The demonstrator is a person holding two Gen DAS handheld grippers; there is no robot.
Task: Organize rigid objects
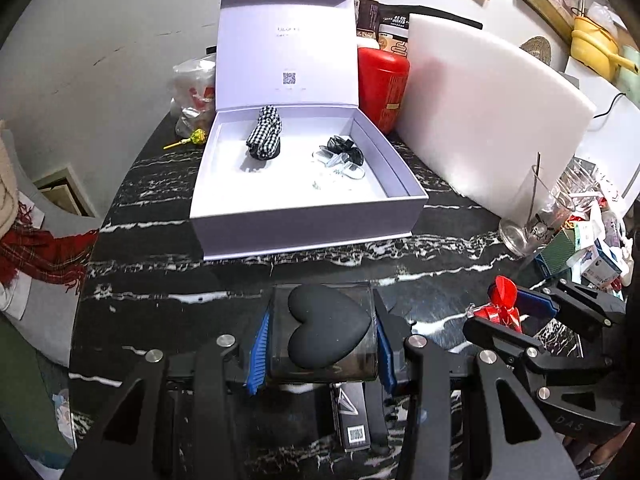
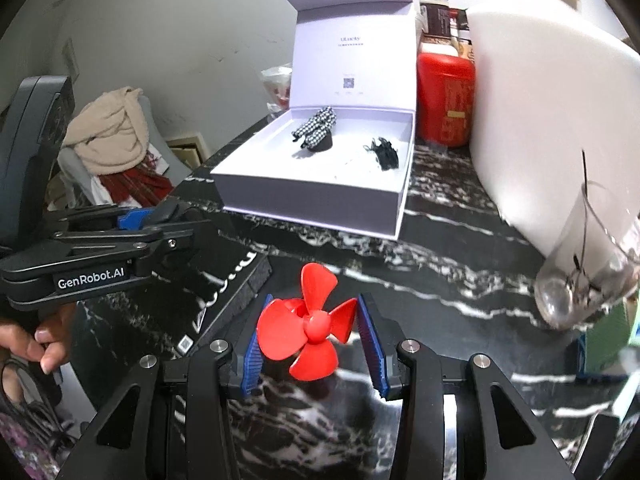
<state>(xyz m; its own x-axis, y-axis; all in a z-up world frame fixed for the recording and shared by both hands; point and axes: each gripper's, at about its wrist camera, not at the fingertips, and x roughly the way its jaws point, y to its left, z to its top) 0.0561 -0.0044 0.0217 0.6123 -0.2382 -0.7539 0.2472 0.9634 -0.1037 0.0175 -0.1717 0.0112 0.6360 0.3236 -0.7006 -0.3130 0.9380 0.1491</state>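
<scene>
The left tool [image 1: 320, 340] is clamped on a dark case with a black heart [image 1: 326, 326] on its top face; the blue pads [image 1: 258, 346] press its two sides, so the case sits squarely between the fingers, lifted above the black marble worktop [image 1: 420, 248]. The right tool [image 2: 314, 332] is narrowed on a red propeller [image 2: 312, 322], whose blades fan out between and above the blue pads [image 2: 372, 336]. Both held things are on the near side of the white box [image 1: 304, 184], apart from it. The white box stands open farther back on the worktop, its lid upright. Inside it, a checkered bundle [image 1: 265, 132] lies toward the left and a black and clear heap [image 1: 342, 156] toward the right. Right of the box stands a red canister [image 1: 382, 84]; a white board [image 1: 492, 120] leans beyond that.
</scene>
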